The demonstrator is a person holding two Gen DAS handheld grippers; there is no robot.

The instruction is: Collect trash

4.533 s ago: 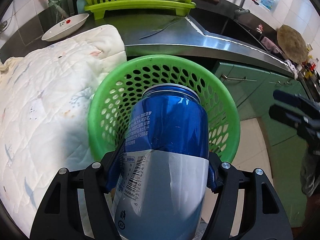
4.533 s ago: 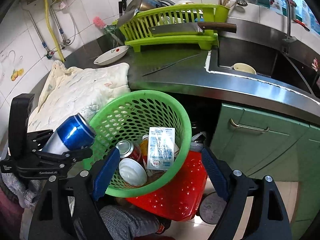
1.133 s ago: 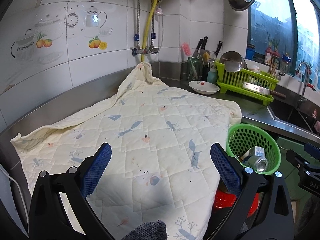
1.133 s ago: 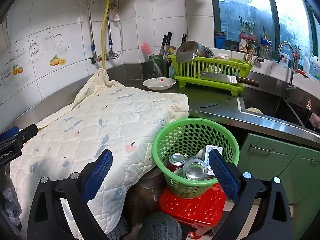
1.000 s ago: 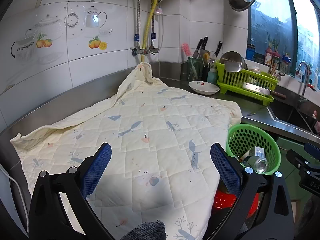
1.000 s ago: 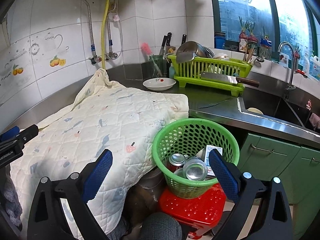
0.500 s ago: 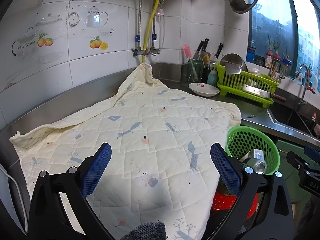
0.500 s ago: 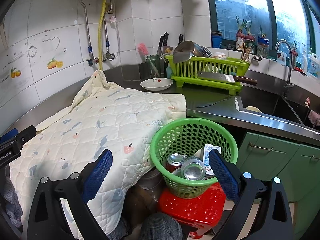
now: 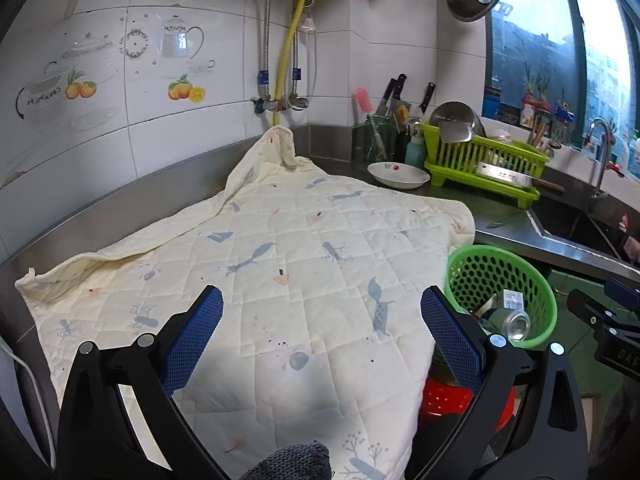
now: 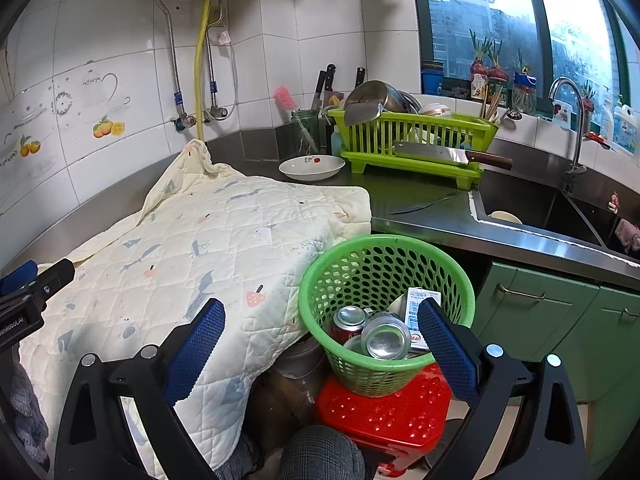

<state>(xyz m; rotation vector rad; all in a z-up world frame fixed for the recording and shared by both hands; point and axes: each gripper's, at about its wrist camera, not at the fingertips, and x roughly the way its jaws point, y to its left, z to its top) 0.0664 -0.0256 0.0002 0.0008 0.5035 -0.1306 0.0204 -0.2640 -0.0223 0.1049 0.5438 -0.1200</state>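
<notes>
Green basket (image 10: 386,276) is holding the cans (image 10: 385,338); both grippers (image 9: 322,322) (image 10: 320,326) are gaping wide, empty, likely seeking trash toward 12 o'clock.

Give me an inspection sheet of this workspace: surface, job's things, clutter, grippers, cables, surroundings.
Surface: steel counter, left part under a quilted cloth; no trash seen on it.
Job's things: green basket on a red stool, holding cans and a carton.
Clutter: white dish, dish rack with a cleaver.
Grippers: left gripper open, empty; right gripper open, empty.
Cables: thin white one at the left edge.
Surroundings: tiled wall, sink, faucet, window.
</notes>
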